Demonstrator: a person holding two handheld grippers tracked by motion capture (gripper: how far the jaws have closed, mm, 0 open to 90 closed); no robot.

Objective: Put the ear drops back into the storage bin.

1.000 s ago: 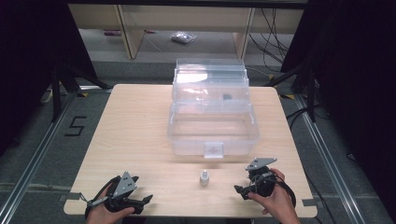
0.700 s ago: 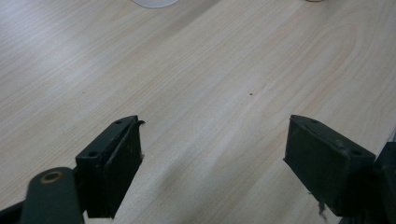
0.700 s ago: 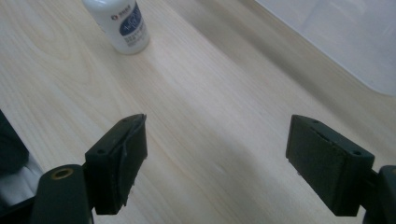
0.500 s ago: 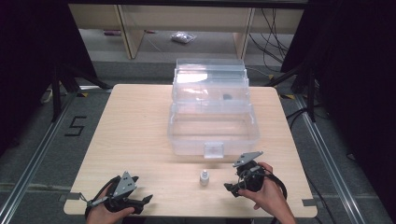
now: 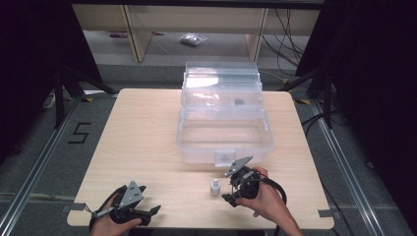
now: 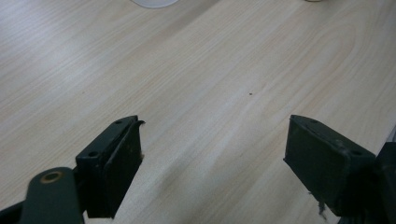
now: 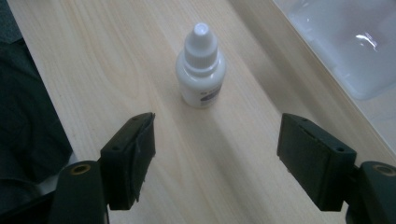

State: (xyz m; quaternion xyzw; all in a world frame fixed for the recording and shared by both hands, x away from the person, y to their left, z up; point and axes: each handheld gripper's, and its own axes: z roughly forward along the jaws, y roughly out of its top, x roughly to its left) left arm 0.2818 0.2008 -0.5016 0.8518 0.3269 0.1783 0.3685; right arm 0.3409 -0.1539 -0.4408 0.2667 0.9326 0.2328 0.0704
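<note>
So the open storage box (image 5: 223, 132) sits on the table (image 5: 137, 142) right of centre toward the far side, and there's a little dropper bottle (image 5: 215, 187) standing upright just in front of it near the front edge. The right gripper (image 5: 231, 189) is just right of the bottle, with the bottle ahead of its spread jaws, not touching. The left gripper (image 5: 147, 212) is well off to the left at the front-left corner, over bare tabletop.
</note>
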